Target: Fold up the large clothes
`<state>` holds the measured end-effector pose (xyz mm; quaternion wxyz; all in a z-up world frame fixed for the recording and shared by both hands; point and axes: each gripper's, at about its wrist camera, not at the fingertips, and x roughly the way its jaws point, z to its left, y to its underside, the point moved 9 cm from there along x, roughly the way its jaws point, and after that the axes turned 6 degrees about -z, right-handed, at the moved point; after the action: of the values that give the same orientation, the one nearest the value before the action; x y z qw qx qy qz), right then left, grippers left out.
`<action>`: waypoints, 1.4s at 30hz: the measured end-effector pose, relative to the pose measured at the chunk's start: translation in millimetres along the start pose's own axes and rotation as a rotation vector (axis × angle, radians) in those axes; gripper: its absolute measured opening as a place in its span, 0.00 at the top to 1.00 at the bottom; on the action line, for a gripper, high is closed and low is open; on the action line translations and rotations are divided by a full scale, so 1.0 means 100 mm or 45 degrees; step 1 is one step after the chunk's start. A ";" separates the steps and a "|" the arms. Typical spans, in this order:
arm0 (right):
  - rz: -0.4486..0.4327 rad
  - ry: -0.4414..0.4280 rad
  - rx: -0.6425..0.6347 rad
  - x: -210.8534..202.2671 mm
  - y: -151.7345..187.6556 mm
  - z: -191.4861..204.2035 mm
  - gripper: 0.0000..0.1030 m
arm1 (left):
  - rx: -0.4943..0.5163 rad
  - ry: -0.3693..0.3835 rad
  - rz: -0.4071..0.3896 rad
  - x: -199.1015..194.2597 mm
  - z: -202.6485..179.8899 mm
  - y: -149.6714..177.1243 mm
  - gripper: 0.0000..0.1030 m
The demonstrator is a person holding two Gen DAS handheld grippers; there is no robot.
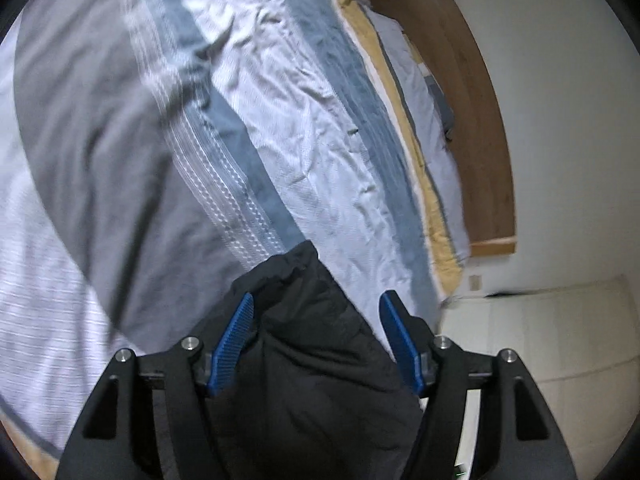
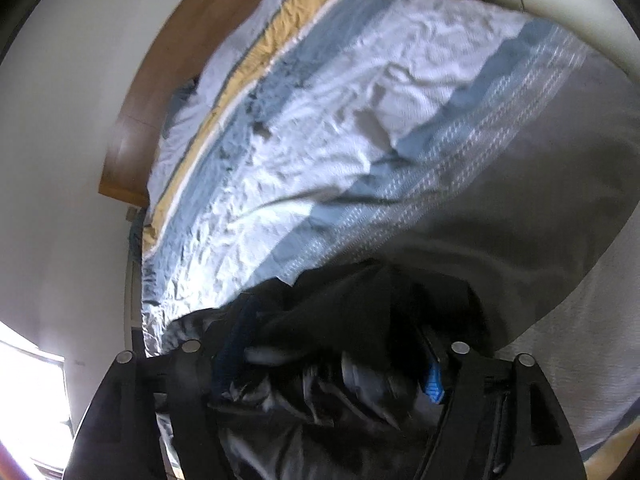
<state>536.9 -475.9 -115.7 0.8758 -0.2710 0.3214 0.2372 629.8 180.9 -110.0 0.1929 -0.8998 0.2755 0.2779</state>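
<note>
A black garment [image 1: 320, 360] lies on the bed, its gathered edge pointing up the striped cover. My left gripper [image 1: 317, 296] is open, its blue pads [image 1: 236, 336] standing wide on either side of the cloth without pressing on it. In the right wrist view the same black garment [image 2: 340, 292] is heaped and crumpled, showing a shiny grey lining. It drapes over my right gripper [image 2: 334, 316], whose jaws stand apart. Only one bright blue pad [image 2: 434, 384] and a shadowed finger [image 2: 236, 344] show; the tips are covered by cloth.
The bed cover [image 1: 280, 120] has grey, blue, white and yellow stripes and is wrinkled. A wooden headboard [image 1: 472, 80] runs along the white wall behind the bed. A pale cabinet [image 1: 560, 320] stands beside the bed. A bright window [image 2: 32, 380] shows at lower left.
</note>
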 end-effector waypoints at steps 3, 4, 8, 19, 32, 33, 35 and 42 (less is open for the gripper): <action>-0.063 -0.037 0.015 -0.27 -0.13 0.08 0.26 | 0.107 -0.031 0.003 -0.18 -0.12 0.08 0.38; -0.079 -0.041 0.003 -0.36 -0.16 0.11 0.26 | 0.152 -0.044 0.005 -0.25 -0.18 0.12 0.38; -0.124 -0.070 -0.075 -0.68 -0.17 0.32 0.25 | 0.340 -0.118 -0.009 -0.52 -0.35 0.32 0.38; -0.152 -0.011 -0.432 -1.02 0.61 0.78 0.24 | 0.699 -0.286 -0.084 -0.94 -0.44 0.98 0.38; -0.088 0.024 -0.755 -0.68 1.53 1.12 0.21 | 0.958 -0.286 0.001 -0.68 -0.38 1.89 0.38; -0.085 0.027 -0.778 -0.64 1.56 1.15 0.21 | 0.977 -0.282 0.006 -0.63 -0.40 1.95 0.38; -0.076 0.030 -0.812 -0.56 1.64 1.20 0.21 | 1.011 -0.272 0.023 -0.52 -0.44 2.09 0.38; -0.053 0.032 -0.898 -0.30 1.80 1.27 0.20 | 1.097 -0.239 0.042 -0.23 -0.62 2.34 0.38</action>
<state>465.6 -269.9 -70.6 0.7290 -0.5660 0.2250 0.3123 496.9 -22.0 -93.7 0.5702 -0.7035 0.3618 0.2214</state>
